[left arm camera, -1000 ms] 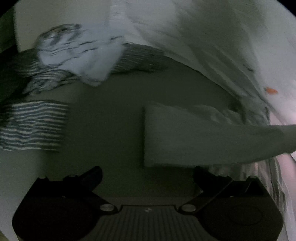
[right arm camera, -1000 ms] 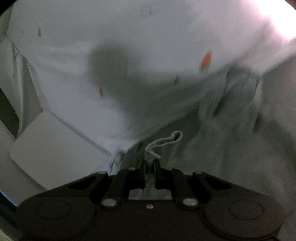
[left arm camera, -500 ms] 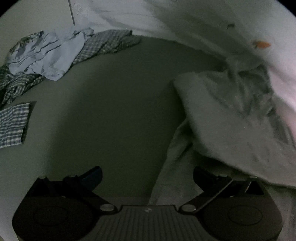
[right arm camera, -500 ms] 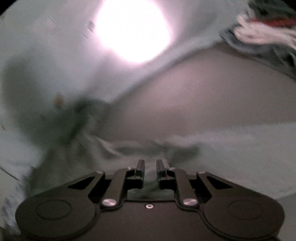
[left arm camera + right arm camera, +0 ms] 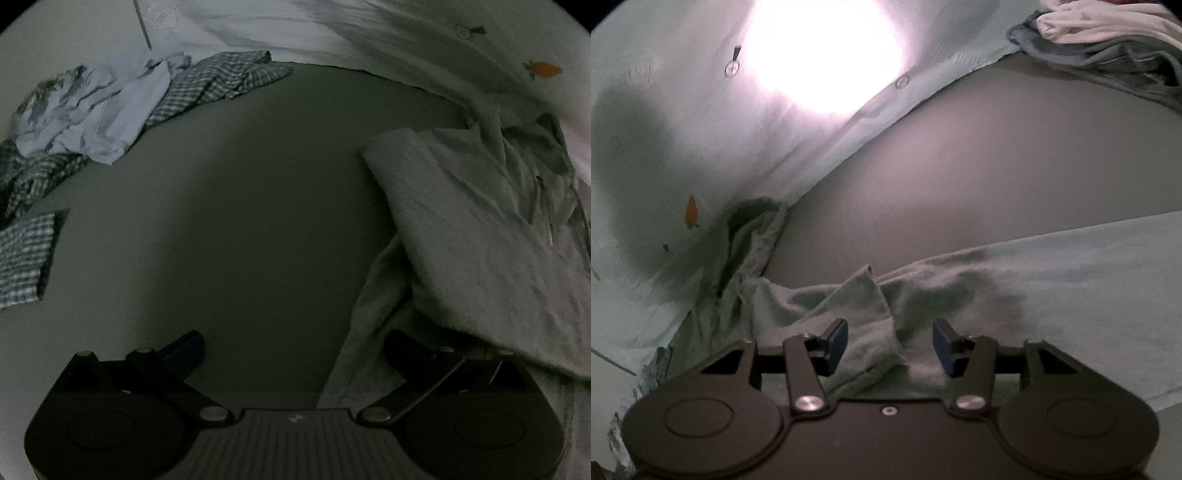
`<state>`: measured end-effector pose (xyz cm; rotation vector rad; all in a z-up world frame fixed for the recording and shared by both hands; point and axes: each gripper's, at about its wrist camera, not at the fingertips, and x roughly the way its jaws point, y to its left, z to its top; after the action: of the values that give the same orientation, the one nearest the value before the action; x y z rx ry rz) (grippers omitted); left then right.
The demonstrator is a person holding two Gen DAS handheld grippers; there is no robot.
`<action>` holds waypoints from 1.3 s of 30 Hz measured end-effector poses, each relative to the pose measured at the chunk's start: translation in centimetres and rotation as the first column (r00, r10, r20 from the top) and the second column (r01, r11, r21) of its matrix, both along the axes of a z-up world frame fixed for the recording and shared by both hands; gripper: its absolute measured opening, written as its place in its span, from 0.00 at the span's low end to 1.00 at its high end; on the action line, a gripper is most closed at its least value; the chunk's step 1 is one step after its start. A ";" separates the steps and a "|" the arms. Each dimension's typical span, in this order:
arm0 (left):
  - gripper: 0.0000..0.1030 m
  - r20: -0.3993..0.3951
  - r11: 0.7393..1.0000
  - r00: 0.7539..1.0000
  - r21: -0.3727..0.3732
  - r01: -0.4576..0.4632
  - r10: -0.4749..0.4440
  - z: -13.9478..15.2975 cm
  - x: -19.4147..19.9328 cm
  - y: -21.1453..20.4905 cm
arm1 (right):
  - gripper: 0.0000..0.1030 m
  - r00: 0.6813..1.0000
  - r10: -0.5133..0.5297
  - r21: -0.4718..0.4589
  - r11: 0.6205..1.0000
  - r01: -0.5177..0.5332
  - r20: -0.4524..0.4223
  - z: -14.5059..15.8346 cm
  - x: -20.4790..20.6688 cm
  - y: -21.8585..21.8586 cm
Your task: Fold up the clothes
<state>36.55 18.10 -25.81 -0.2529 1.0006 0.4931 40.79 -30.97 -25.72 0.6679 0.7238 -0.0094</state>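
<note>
While its two blue-padded fingers spread apart, the right gripper (image 5: 890,345) hangs low over a pale grey-green cotton garment (image 5: 1034,291) that lies across a dull grey tabletop (image 5: 997,166). Its jaws are opening, at a medium gap, and a raised ridge of the garment's fabric sits between them without either pad pressing on it. That fold rises to a small point just beyond the fingertips. To the left, the cloth bunches into a dark, crumpled knot where it meets a white sheet printed with small orange carrots (image 5: 690,210). A strong glare washes out the upper part of that sheet. In the far right corner of the right wrist view rests a heap of grey and white clothing (image 5: 1108,40).

From the left wrist view, the left gripper (image 5: 293,349) has its dark fingers spread wide, with nothing pinched between them. The right-hand finger lies partly under the edge of the same pale garment (image 5: 480,229), which covers the right side of the picture as a broad, loosely doubled panel. A narrower strip of it trails down toward the gripper's body. Bare tabletop (image 5: 240,221) fills the middle. Well apart, at the far left, lie a crumpled light blue shirt (image 5: 99,114), a rumpled blue-and-white checked cloth (image 5: 221,77) beside it, and a flat folded checked piece (image 5: 22,258) at the left edge.
</note>
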 end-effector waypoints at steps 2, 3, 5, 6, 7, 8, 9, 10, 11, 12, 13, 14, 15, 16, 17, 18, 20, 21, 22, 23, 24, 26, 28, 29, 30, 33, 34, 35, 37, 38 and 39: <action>1.00 0.006 1.000 1.000 0.002 -0.007 0.007 0.0 0.0 -0.2 | 0.41 1.000 0.016 0.012 1.000 -0.016 -0.011 -0.2 0.5 0.6; 1.00 0.009 1.000 1.000 0.002 -0.006 0.006 0.0 -0.1 -0.3 | 0.33 1.000 0.024 0.018 1.000 -0.023 -0.016 -0.3 0.8 0.9; 1.00 0.015 1.000 1.000 0.000 -0.006 0.006 0.0 -0.3 -0.4 | 0.20 0.999 0.038 0.000 0.999 -0.038 -0.028 -0.4 1.2 1.5; 1.00 0.016 1.000 1.000 0.002 -0.005 0.005 0.0 -0.3 -0.4 | 0.18 0.999 0.042 -0.002 0.999 -0.042 -0.023 -0.3 1.3 1.7; 1.00 0.018 1.000 1.000 0.002 -0.005 0.005 0.0 -0.4 -0.4 | 0.16 0.999 0.035 -0.003 0.999 -0.035 0.001 0.0 1.2 1.7; 1.00 0.018 1.000 1.000 0.002 -0.005 0.005 0.0 -0.4 -0.3 | 0.15 0.999 0.023 -0.008 1.000 -0.023 0.045 0.8 0.9 1.7; 1.00 0.019 1.000 1.000 0.001 -0.004 0.004 -0.1 -0.4 -0.2 | 0.15 0.995 0.010 -0.014 1.000 -0.009 0.095 1.7 0.5 1.7; 1.00 0.019 1.000 1.000 0.001 -0.004 0.004 -0.1 -0.4 -0.2 | 0.14 0.990 -0.007 -0.034 0.999 0.012 0.138 2.8 0.1 1.5; 1.00 0.018 1.000 1.000 0.000 -0.004 0.004 -0.1 -0.4 -0.1 | 0.14 0.984 -0.026 -0.058 0.998 0.037 0.178 4.0 -0.3 1.2; 1.00 0.018 1.000 1.000 -0.001 -0.003 0.003 -0.1 -0.4 0.0 | 0.14 0.975 -0.044 -0.081 0.995 0.063 0.219 5.2 -0.7 1.0; 1.00 0.018 1.000 1.000 -0.002 -0.003 0.003 -0.1 -0.4 0.0 | 0.14 0.964 -0.060 -0.104 0.991 0.090 0.260 6.4 -1.1 0.7; 1.00 0.018 1.000 1.000 -0.002 -0.004 0.004 -0.1 -0.3 0.0 | 0.14 0.951 -0.075 -0.124 0.985 0.117 0.301 7.5 -1.5 0.5; 1.00 0.019 1.000 1.000 -0.002 -0.005 0.005 -0.1 -0.4 -0.1 | 0.14 0.944 -0.100 -0.123 0.982 0.145 0.314 8.0 -1.9 -0.3; 1.00 0.021 1.000 1.000 -0.001 -0.007 0.007 -0.1 -0.4 -0.1 | 0.14 0.940 -0.128 -0.115 0.978 0.172 0.317 8.2 -2.1 -1.2; 1.00 0.023 1.000 1.000 0.000 -0.009 0.009 -0.1 -0.4 -0.1 | 0.14 0.942 -0.150 -0.120 0.974 0.193 0.300 7.8 -2.2 -2.0; 1.00 0.024 1.000 1.000 0.001 -0.012 0.012 -0.1 -0.4 -0.2 | 0.14 0.953 -0.160 -0.139 0.970 0.200 0.258 7.0 -2.0 -2.7; 1.00 0.023 1.000 1.000 0.002 -0.015 0.015 -0.1 -0.4 -0.2 | 0.14 0.970 -0.172 -0.169 0.965 0.202 0.173 5.2 -1.9 -3.5; 1.00 0.020 1.000 1.000 0.003 -0.015 0.015 -0.1 -0.3 -0.2 | 0.14 0.974 -0.177 -0.173 0.964 0.201 0.142 4.4 -2.0 -3.7; 1.00 0.014 1.000 1.000 0.007 -0.012 0.012 0.0 -0.2 -0.3 | 0.14 0.977 -0.182 -0.176 0.964 0.200 0.112 3.6 -2.2 -3.8; 1.00 0.007 1.000 1.000 0.014 -0.007 0.007 0.1 0.0 -0.4 | 0.15 0.979 -0.187 -0.179 0.964 0.198 0.081 2.7 -2.3 -4.0; 1.00 0.001 1.000 1.000 0.030 0.003 -0.003 0.2 0.2 -0.5 | 0.15 0.980 -0.191 -0.182 0.963 0.197 0.050 1.9 -2.4 -4.2; 1.00 -0.007 0.994 0.998 0.093 0.055 -0.055 0.5 1.0 -1.3 | 0.15 0.979 -0.203 -0.162 0.965 0.204 0.024 1.1 -2.7 -4.4; 1.00 -0.005 0.984 0.992 0.131 0.122 -0.123 0.7 1.9 -2.1 | 0.15 0.979 -0.205 -0.159 0.966 0.204 0.011 0.7 -2.7 -4.3; 1.00 -0.003 0.980 0.989 0.137 0.147 -0.148 0.7 2.4 -2.5 | 0.15 0.979 -0.205 -0.158 0.966 0.203 0.005 0.6 -2.7 -4.3; 1.00 0.004 0.977 0.987 0.147 0.158 -0.160 0.7 2.9 -2.7 | 0.15 0.979 -0.205 -0.158 0.966 0.203 0.001 0.5 -2.9 -4.1; 1.00 0.021 0.968 0.982 0.172 0.184 -0.190 0.8 4.2 -3.5 | 0.15 0.979 -0.203 -0.156 0.967 0.200 -0.006 0.5 -2.7 -4.1; 1.00 0.029 0.967 0.981 0.179 0.183 -0.191 0.9 4.5 -3.6 | 0.15 0.979 -0.201 -0.155 0.968 0.198 -0.007 0.6 -2.6 -4.2; 1.00 0.040 0.966 0.982 0.187 0.176 -0.186 0.9 4.7 -3.6 | 0.15 0.980 -0.200 -0.153 0.969 0.196 -0.007 0.7 -2.5 -4.3; 1.00 0.080 0.973 0.985 0.191 0.133 -0.150 1.3 4.7 -3.1 | 0.15 0.981 -0.194 -0.157 0.969 0.192 -0.003 0.9 -2.4 -4.4; 1.00 0.108 0.978 0.987 0.187 0.097 -0.119 1.6 4.5 -2.7 | 0.15 0.981 -0.192 -0.159 0.969 0.189 -0.001 1.0 -2.4 -4.4; 1.00 0.139 0.983 0.987 0.173 0.056 -0.081 2.0 4.2 -2.1 | 0.15 0.982 -0.190 -0.161 0.969 0.188 0.004 1.1 -2.4 -4.4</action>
<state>40.80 15.97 -23.81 -0.1012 0.8172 0.4865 38.41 -35.40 -24.65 0.5804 0.6605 -0.2450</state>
